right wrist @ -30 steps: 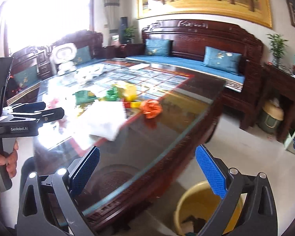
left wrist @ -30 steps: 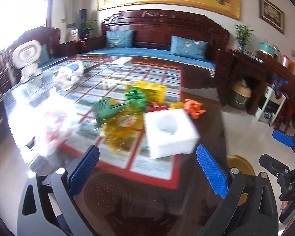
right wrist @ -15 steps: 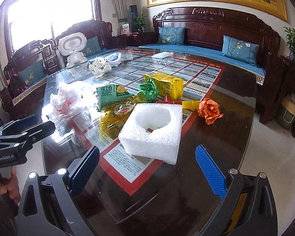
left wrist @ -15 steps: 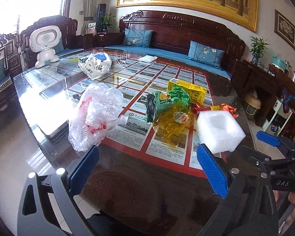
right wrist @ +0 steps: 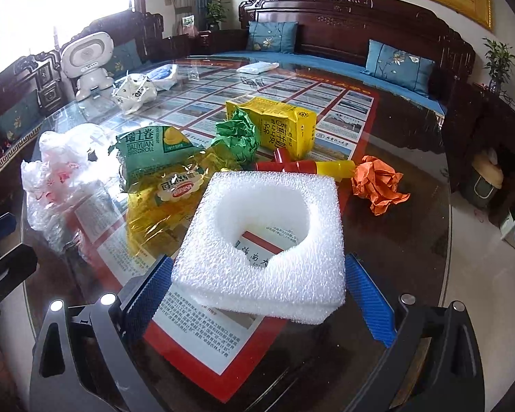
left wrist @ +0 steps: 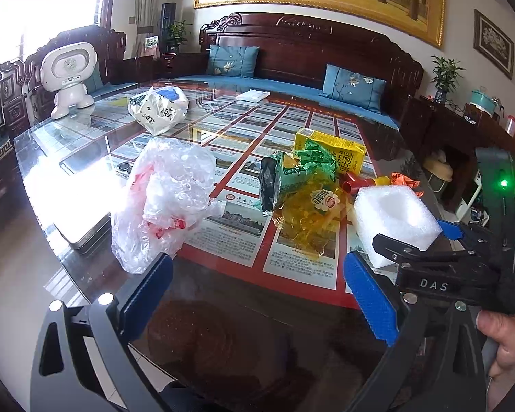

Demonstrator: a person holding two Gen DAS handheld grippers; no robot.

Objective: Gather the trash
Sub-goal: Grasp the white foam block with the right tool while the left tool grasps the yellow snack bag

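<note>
A white foam block (right wrist: pixel 267 240) with a round hollow lies on the glass table top (right wrist: pixel 395 240). My right gripper (right wrist: pixel 259 292) is open, and the near edge of the block sits between its blue pads (right wrist: pixel 367 298). From the left wrist view the same block (left wrist: pixel 395 219) shows with the right gripper (left wrist: pixel 425 240) straddling it. My left gripper (left wrist: pixel 257 292) is open and holds nothing, just in front of a crumpled clear plastic bag (left wrist: pixel 164 199). Behind the block lie a green snack wrapper (right wrist: pixel 151 151), yellow cellophane (right wrist: pixel 161 213), a yellow carton (right wrist: pixel 274 123) and orange crumpled paper (right wrist: pixel 377 185).
A white printed bag (left wrist: pixel 158 110) and a white robot toy (left wrist: pixel 68 75) stand at the far left of the table. A green paper ball (right wrist: pixel 238 135) and a red and yellow tube (right wrist: pixel 312 166) lie among the trash. A wooden sofa (left wrist: pixel 309 55) is behind.
My right gripper has swung from the table's edge above a yellow bin forward to the foam block, which now lies between its fingers. My left gripper turned left towards the plastic bag.
</note>
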